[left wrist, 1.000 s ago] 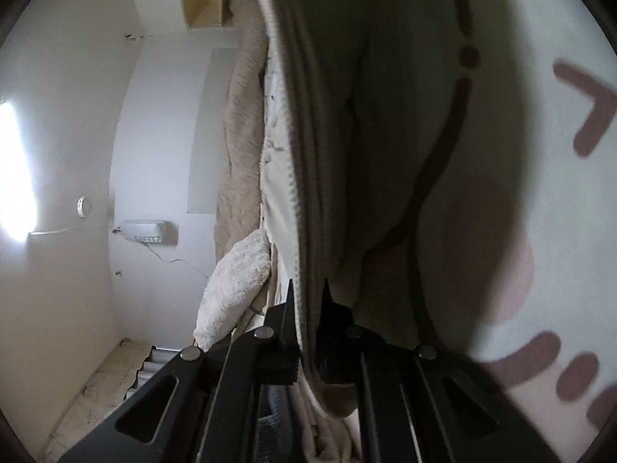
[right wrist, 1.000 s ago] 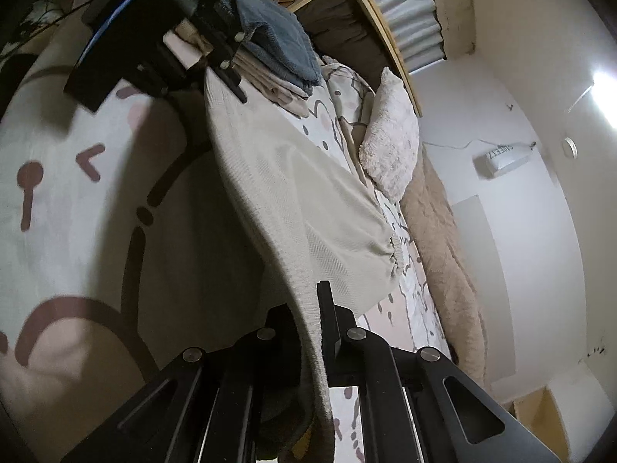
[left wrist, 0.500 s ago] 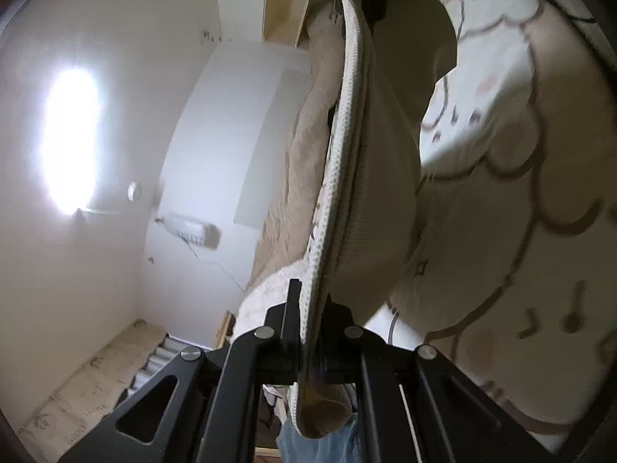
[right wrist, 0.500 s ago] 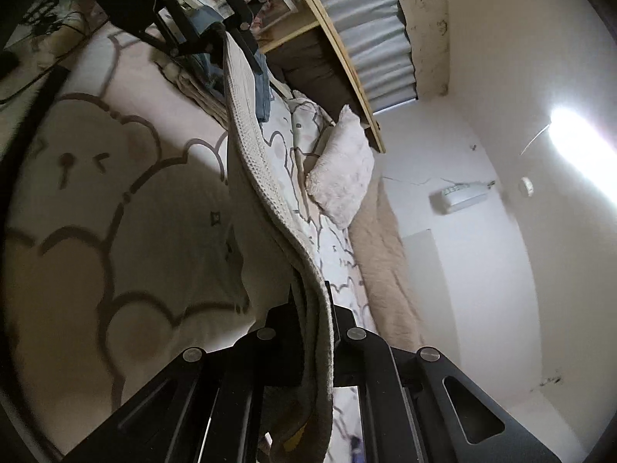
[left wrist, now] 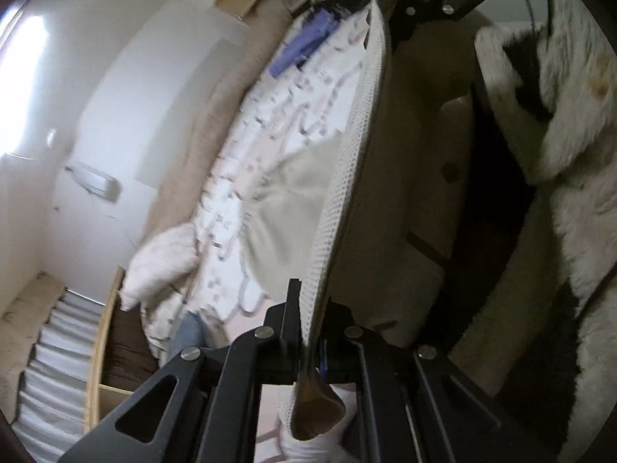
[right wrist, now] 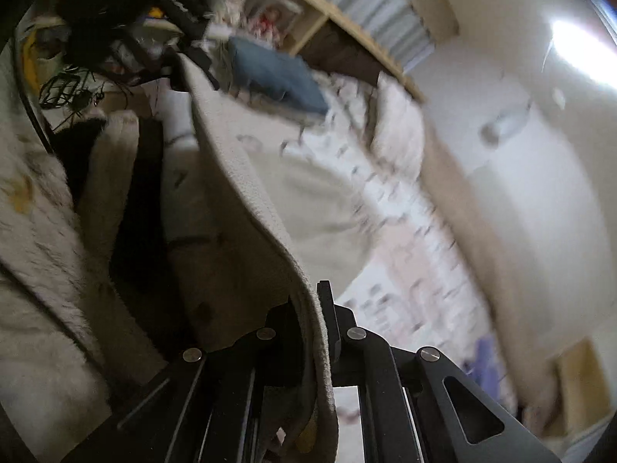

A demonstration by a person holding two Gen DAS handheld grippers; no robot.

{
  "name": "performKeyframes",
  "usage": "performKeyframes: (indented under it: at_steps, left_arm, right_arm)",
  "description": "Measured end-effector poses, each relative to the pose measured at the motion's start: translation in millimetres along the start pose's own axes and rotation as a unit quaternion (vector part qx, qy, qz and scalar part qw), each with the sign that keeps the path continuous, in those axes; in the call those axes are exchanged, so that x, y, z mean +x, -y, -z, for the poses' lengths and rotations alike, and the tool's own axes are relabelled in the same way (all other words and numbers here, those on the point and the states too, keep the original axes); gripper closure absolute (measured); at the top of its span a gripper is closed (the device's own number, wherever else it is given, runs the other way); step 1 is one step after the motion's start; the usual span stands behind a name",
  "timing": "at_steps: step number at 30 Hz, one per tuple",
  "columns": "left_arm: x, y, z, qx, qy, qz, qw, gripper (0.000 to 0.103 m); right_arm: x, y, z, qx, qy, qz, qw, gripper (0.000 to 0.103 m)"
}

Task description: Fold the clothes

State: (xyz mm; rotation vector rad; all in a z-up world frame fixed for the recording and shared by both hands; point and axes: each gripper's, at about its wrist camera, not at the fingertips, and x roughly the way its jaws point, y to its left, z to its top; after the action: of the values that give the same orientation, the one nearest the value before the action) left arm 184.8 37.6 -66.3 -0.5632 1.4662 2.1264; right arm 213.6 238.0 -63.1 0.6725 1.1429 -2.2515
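Observation:
A beige waffle-knit garment (left wrist: pixel 347 177) is stretched taut between my two grippers, held up in the air above the bed. My left gripper (left wrist: pixel 308 308) is shut on one edge of it; the other gripper (left wrist: pixel 424 4) shows at the top of this view, clamped on the far edge. In the right wrist view my right gripper (right wrist: pixel 312 308) is shut on the garment (right wrist: pixel 246 193), and the left gripper (right wrist: pixel 181 38) shows at the far end. The garment hangs down toward the patterned bedsheet (left wrist: pixel 270 123).
A stack of folded clothes with a blue piece (right wrist: pixel 277 77) on top lies near the headboard. A fluffy white pillow (left wrist: pixel 162 254) and a beige fleece blanket (left wrist: pixel 200 123) lie along the wall. A purple item (left wrist: pixel 304 42) lies on the bed. A furry white coat (left wrist: pixel 570 154) is close by.
Both grippers have lifted and swung the garment away from the sheet; the views have rotated and now take in the furry coat and more of the bed. Both stay clamped on it.

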Motion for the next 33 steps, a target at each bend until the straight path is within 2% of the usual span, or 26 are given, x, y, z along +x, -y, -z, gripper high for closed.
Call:
performKeyframes:
  at_steps: [4, 7, 9, 12, 14, 18, 21, 24, 26, 28, 29, 31, 32, 33]
  left_arm:
    - [8.4, -36.0, -12.9, 0.020, -0.001, -0.028, 0.9994, 0.094]
    - [22.1, -74.1, -27.9, 0.041, -0.003, -0.058, 0.9974, 0.092]
    - [47.2, -97.0, -33.7, 0.047, -0.022, -0.055, 0.9971, 0.092]
    - [110.6, -135.6, -37.8, 0.032, -0.058, -0.021, 0.9976, 0.092]
    - [150.6, -153.1, -37.7, 0.009, -0.077, 0.008, 0.9969, 0.092]
    - [223.2, -182.2, -36.8, -0.041, -0.113, 0.064, 0.9907, 0.092]
    - [260.4, -186.3, -35.3, -0.071, -0.137, 0.112, 0.9816, 0.092]
    - [295.0, -178.7, -31.3, -0.094, -0.168, 0.177, 0.9651, 0.091]
    - [317.4, -177.2, -27.2, -0.111, -0.180, 0.211, 0.9544, 0.083]
    - [347.9, -198.6, -20.8, -0.143, -0.178, 0.227, 0.9468, 0.063]
    - [358.7, -209.2, -16.8, -0.165, -0.174, 0.236, 0.9417, 0.060]
    - [364.7, -222.6, -10.0, -0.208, -0.168, 0.241, 0.9328, 0.052]
    - [367.3, -228.8, -6.9, -0.227, -0.167, 0.232, 0.9310, 0.052]
    - [373.4, -235.7, -2.5, -0.242, -0.169, 0.220, 0.9299, 0.052]
  right_arm:
    - [20.1, 21.3, -7.8, 0.041, 0.001, 0.002, 0.999, 0.097]
    - [35.7, 68.1, -32.5, 0.045, 0.007, 0.019, 0.999, 0.097]
    - [52.6, 100.4, -48.7, 0.056, 0.004, 0.016, 0.998, 0.097]
    - [95.7, 150.6, -69.9, 0.087, -0.015, -0.016, 0.996, 0.097]
    - [140.8, 179.3, -78.9, 0.108, -0.039, -0.033, 0.993, 0.097]
    - [222.3, 210.0, -85.5, 0.129, -0.084, -0.052, 0.987, 0.097]
    - [273.2, 223.5, -82.7, 0.143, -0.110, -0.074, 0.981, 0.097]
    - [313.7, 228.6, -74.9, 0.154, -0.138, -0.108, 0.972, 0.097]
    - [344.2, 229.4, -67.6, 0.158, -0.163, -0.138, 0.964, 0.097]
    - [363.1, 231.8, -59.3, 0.170, -0.176, -0.165, 0.956, 0.097]
    - [369.3, 231.7, -55.4, 0.179, -0.181, -0.178, 0.951, 0.096]
    - [379.9, 240.0, -46.9, 0.214, -0.187, -0.203, 0.937, 0.088]
    - [383.0, 248.2, -43.4, 0.232, -0.188, -0.201, 0.933, 0.072]
    - [386.1, 257.5, -39.6, 0.251, -0.189, -0.195, 0.929, 0.051]
